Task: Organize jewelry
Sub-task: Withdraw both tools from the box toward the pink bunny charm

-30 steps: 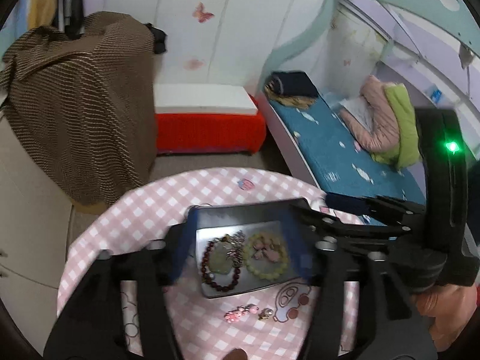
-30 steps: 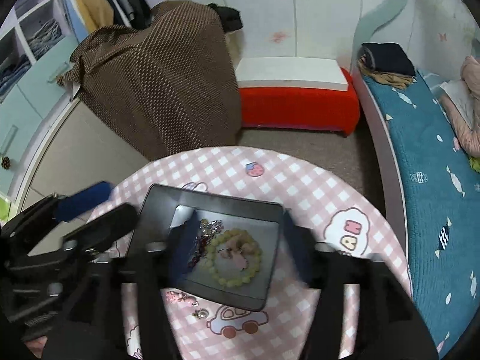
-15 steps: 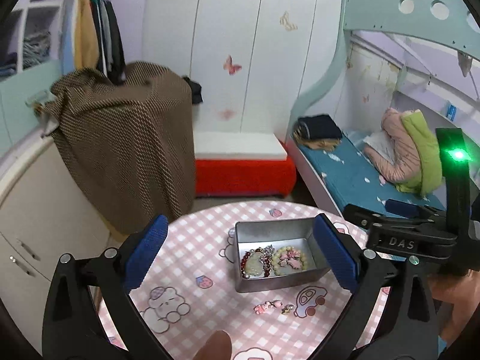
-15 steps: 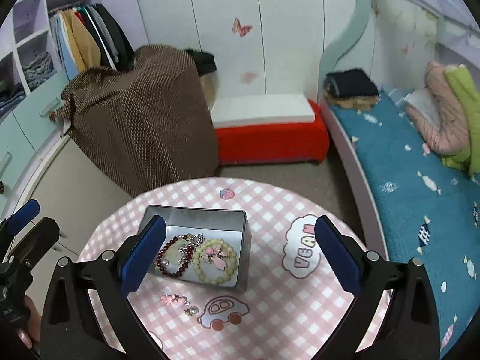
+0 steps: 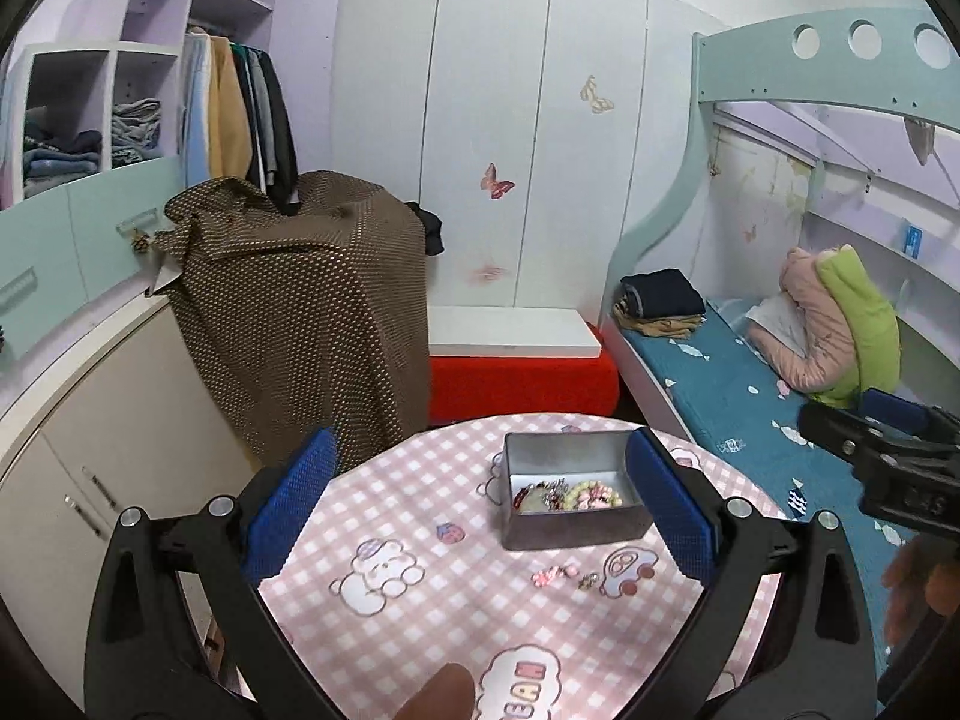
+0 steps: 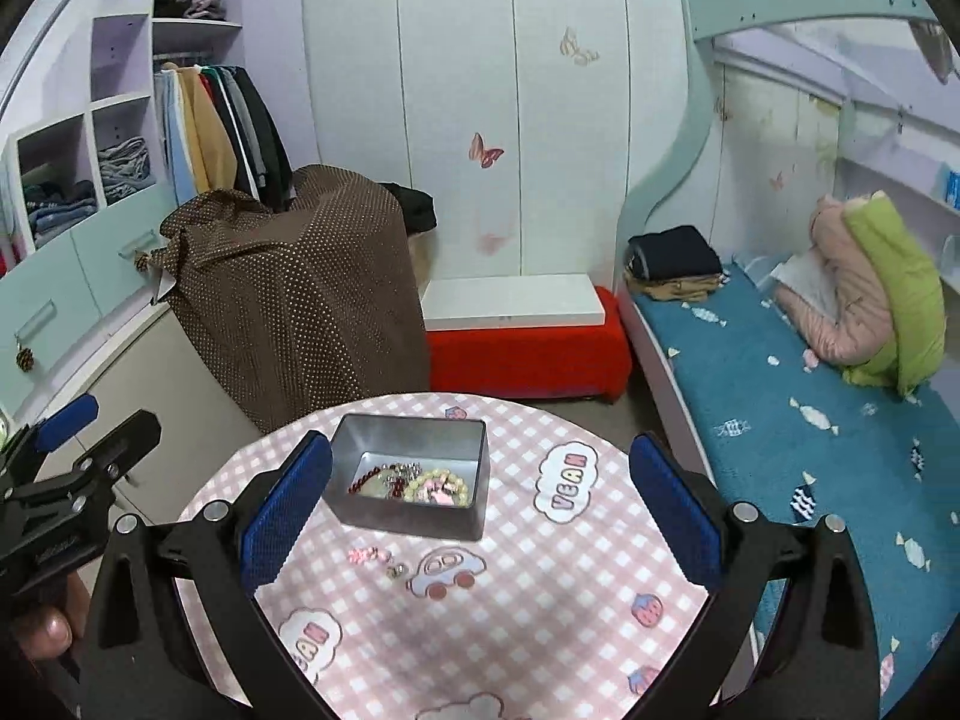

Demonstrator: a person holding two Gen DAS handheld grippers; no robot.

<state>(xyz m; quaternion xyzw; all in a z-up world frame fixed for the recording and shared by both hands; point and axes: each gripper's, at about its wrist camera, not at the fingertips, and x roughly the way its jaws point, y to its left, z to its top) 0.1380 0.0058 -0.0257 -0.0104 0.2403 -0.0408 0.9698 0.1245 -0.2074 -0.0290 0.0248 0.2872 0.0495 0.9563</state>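
A: Where does the metal tin (image 5: pixel 573 519) sit, and which way does it run?

B: It rests on the round table (image 5: pixel 420 600) with the pink checked cloth, toward the far edge, on the side nearest the red bench (image 5: pixel 522 384). It is rectangular and open at the top. In the left wrist view its long axis runs across the picture, one long wall facing the camera. In the right wrist view the tin (image 6: pixel 414 483) looks slightly turned, its long axis still roughly side to side.

A: What is inside?

B: A dark red bead bracelet (image 6: pixel 369 480) lies at the tin's left end and a pale yellow-green bead bracelet (image 6: pixel 441 489) at its right end, with small silvery pieces between them.

A: Anything outside the tin?

B: A pink charm (image 6: pixel 365 555) and a small metal piece (image 6: pixel 395 570) lie on the cloth just in front of the tin, near its left half.

A: And the grippers?

B: The left gripper (image 5: pixel 480 504) and the right gripper (image 6: pixel 480 507) both hang back from the tin. Their jaws have just been opening and now stand wide apart, nothing between the blue pads, touching nothing.
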